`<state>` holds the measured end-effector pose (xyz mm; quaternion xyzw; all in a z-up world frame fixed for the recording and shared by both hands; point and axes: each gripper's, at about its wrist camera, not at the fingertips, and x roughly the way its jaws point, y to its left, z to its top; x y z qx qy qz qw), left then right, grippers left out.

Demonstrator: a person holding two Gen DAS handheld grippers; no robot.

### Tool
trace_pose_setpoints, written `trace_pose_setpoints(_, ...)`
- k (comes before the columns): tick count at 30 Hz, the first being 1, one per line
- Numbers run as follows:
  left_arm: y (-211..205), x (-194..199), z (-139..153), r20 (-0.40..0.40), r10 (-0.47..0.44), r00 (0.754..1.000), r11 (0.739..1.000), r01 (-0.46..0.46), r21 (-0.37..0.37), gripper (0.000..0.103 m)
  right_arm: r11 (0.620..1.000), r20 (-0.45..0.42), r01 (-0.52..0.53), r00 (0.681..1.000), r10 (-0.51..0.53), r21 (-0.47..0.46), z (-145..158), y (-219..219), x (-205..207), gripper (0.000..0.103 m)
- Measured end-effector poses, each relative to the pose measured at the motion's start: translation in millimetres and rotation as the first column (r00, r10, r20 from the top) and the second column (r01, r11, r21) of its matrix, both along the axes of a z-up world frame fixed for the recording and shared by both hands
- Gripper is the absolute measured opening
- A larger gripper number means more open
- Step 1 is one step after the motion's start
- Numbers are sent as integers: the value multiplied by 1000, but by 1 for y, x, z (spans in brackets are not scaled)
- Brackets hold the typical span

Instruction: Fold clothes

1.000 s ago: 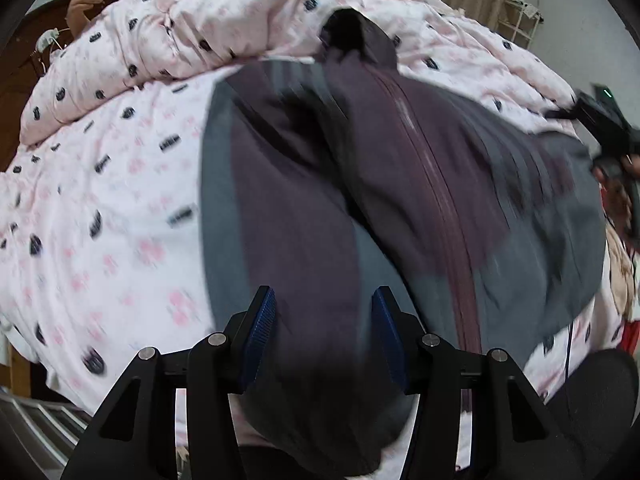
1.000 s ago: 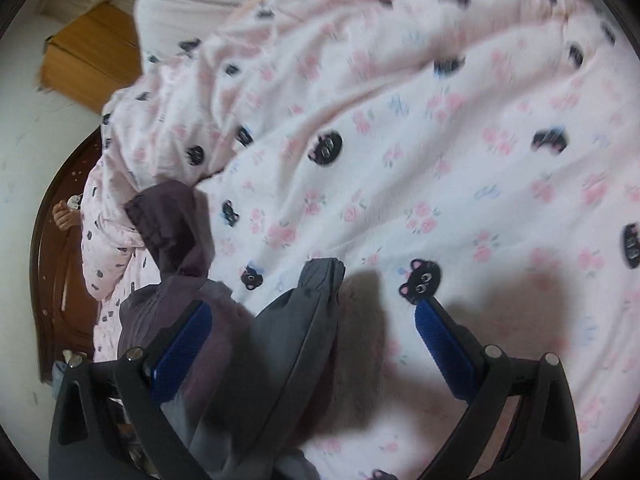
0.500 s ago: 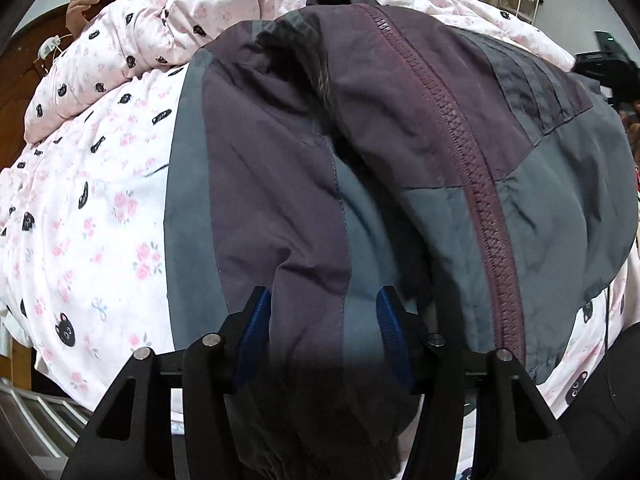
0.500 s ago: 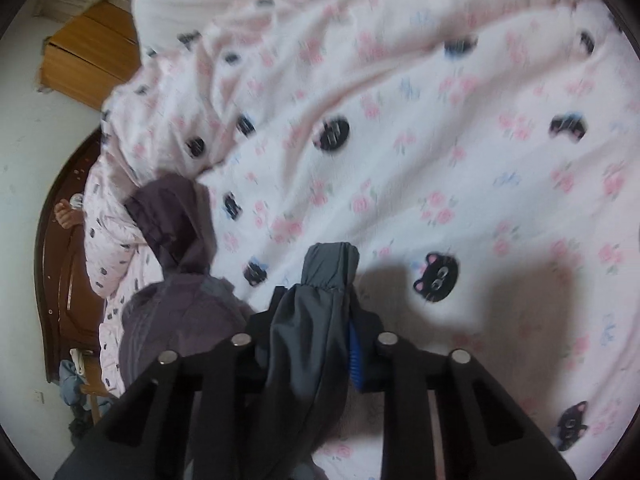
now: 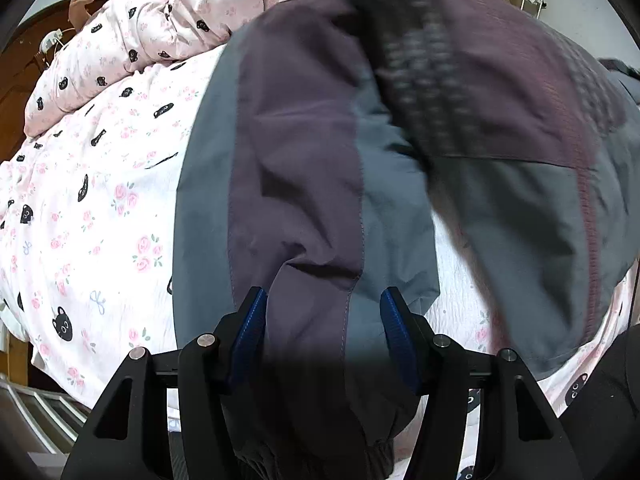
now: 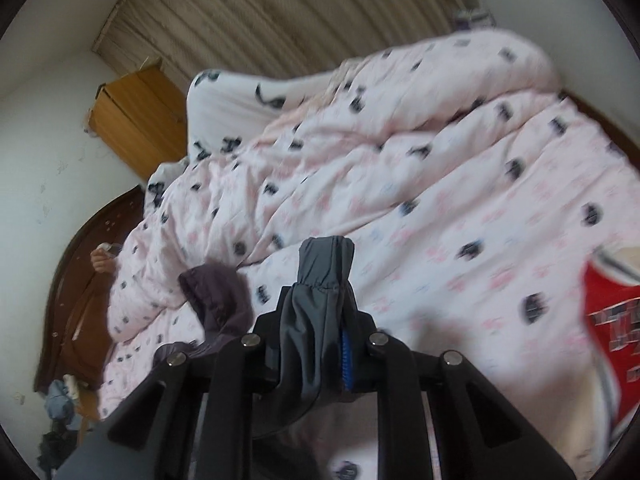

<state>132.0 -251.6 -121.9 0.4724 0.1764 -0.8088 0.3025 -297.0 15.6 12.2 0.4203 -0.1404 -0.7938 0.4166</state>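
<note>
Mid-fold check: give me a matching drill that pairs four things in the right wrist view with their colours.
Things:
1. sleeve cuff
2. jersey
3. cabinet
4. quilt

Colours:
A. pink with black motifs
B. grey
C. red
D. orange-brown wood

Pairs: 1-B; 2-C; 3-D; 4-A

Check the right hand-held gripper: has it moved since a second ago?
Yes. The right hand-held gripper, shut on the grey cuff, has lifted and tilted up: the curtain behind the bed now shows.
</note>
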Motion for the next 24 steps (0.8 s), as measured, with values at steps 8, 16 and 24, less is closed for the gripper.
trace_pose_setpoints(8,-10,6,5,33,32,999,999,-32,-21,54,980,-41,164,986,-160,111,-21,68,-14,20)
trace_pose_setpoints(16,-29,25,10,71,130,989,990,-126,-65,54,930,-41,177,984,-173,323,-87,67,-15,20)
trace_pose_setpoints(24,-18,49,27,-32,127,991,992,-127,1,54,913,-121,230,972,-200,338,-80,88,17,68)
